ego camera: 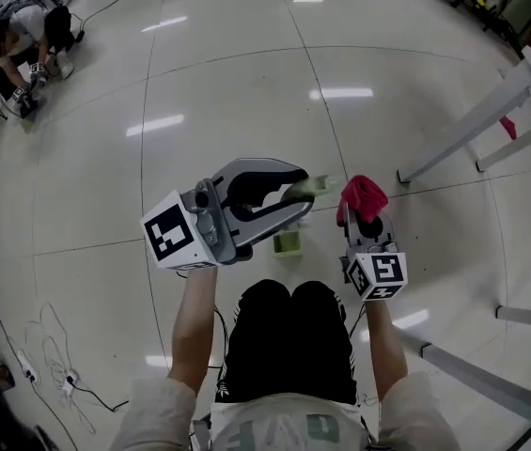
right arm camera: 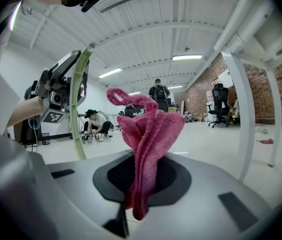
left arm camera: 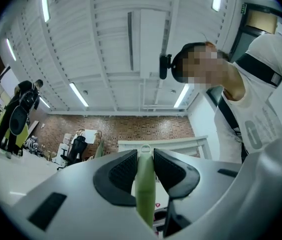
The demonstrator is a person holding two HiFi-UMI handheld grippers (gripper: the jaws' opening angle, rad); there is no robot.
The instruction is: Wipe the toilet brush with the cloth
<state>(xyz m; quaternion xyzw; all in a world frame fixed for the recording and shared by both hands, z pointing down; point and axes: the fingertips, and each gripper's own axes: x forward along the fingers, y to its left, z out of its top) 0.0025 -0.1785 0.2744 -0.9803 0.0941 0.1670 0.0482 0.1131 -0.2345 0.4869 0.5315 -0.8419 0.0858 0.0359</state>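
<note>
The toilet brush's pale green handle [left arm camera: 144,184] is pinched between the jaws of my left gripper [left arm camera: 144,156]. In the head view the left gripper [ego camera: 303,189] is held out in front of the knees, with a green end of the brush [ego camera: 310,187] showing at its tips. A green block [ego camera: 288,242] shows below it. The pink cloth [right arm camera: 148,139] stands bunched up out of my right gripper [right arm camera: 143,176], which is shut on it. In the head view that cloth [ego camera: 363,195] is just right of the brush. From the right gripper view the long handle [right arm camera: 78,104] curves at the left.
White table legs [ego camera: 462,125] slant across the right, with more frame [ego camera: 491,383] at the lower right. A person crouches on the floor at the far left [ego camera: 30,40]. Cables [ego camera: 58,374] lie at the lower left. The holder's knees in black shorts [ego camera: 288,336] are below the grippers.
</note>
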